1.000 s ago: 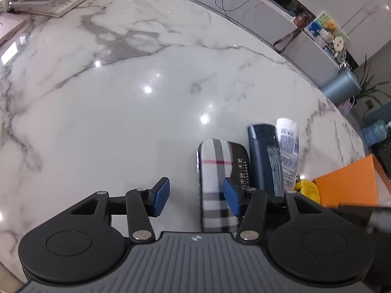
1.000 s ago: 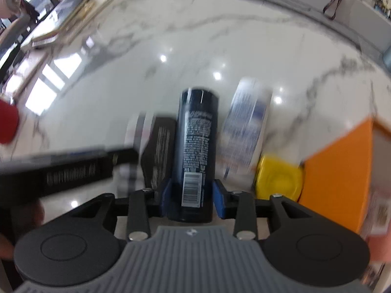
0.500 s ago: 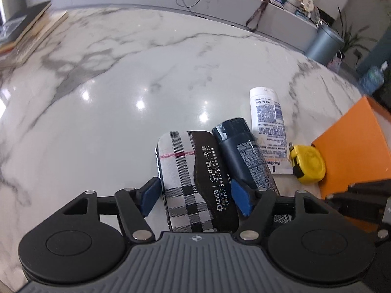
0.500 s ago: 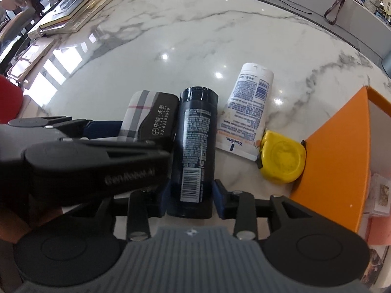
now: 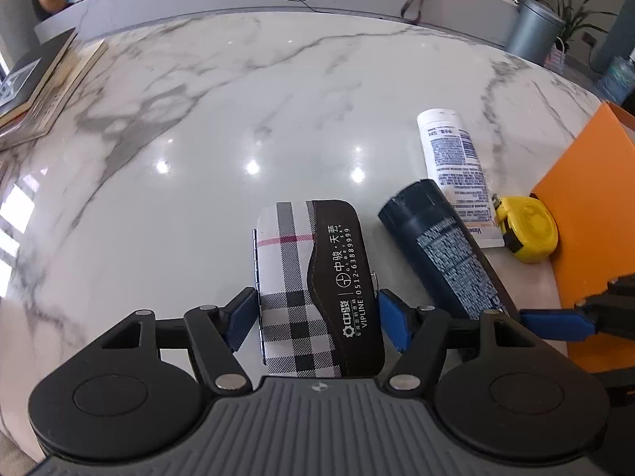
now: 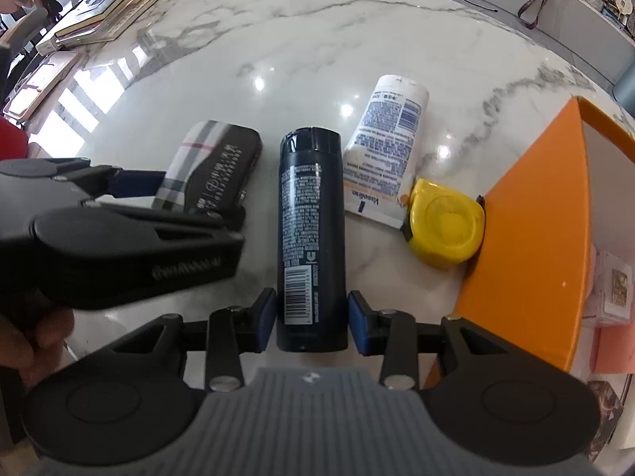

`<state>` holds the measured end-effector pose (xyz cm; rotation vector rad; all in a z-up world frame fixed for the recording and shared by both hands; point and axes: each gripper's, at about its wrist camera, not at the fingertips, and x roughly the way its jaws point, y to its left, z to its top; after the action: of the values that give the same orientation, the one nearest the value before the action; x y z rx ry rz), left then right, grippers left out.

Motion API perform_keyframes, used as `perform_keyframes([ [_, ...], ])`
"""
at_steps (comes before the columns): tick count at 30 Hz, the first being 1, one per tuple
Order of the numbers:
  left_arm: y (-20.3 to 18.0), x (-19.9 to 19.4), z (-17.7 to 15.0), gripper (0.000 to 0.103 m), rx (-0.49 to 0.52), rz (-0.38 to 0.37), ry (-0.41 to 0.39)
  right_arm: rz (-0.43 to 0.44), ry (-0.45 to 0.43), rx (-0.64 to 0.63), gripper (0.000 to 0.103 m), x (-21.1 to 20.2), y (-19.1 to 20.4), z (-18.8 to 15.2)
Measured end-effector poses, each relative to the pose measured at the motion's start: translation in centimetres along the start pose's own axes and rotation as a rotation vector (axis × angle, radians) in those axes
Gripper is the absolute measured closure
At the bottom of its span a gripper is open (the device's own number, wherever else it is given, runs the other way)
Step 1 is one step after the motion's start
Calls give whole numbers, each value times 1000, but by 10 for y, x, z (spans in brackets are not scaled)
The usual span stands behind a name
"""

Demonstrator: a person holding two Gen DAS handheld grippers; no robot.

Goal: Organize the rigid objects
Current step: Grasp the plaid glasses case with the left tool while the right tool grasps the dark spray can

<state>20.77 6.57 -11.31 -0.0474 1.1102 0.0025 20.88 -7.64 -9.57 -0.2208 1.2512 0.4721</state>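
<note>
**Kid:** Left wrist view shows the left gripper over the plaid glasses case. Is it holding it?

**Helper:** Not that I can see. Its jaws have just been opening, and now they stand about half open with the case between them. One blue pad is right at the hinge side. The other has a thin gap beside the dark flap. I think nothing is squeezed yet.

**Kid:** Where is the case?

**Helper:** It lies flat on the marble table, close to the near edge. The dark spray can lies just beside it.

**Kid:** And the right gripper?

**Helper:** Its jaws are narrow, and the pads sit on both sides of the can, down by the barcode end. They look pressed on it, so I think it has hold of the can. The can still lies on the table.

**Kid:** How do they do this part well?

**Helper:** Keep the case in the middle of the pads, then close slowly so it doesn't slide. Lift the can straight up, because the white Vaseline tube and the yellow tape measure are near it. The tape measure touches the orange box at the right side. That box is probably where things go.
</note>
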Motion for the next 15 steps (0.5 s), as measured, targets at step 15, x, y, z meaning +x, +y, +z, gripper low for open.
perform_keyframes([
  [15, 0, 5, 2, 12, -14, 25, -27, -14, -43, -83, 55, 2, 8, 12],
])
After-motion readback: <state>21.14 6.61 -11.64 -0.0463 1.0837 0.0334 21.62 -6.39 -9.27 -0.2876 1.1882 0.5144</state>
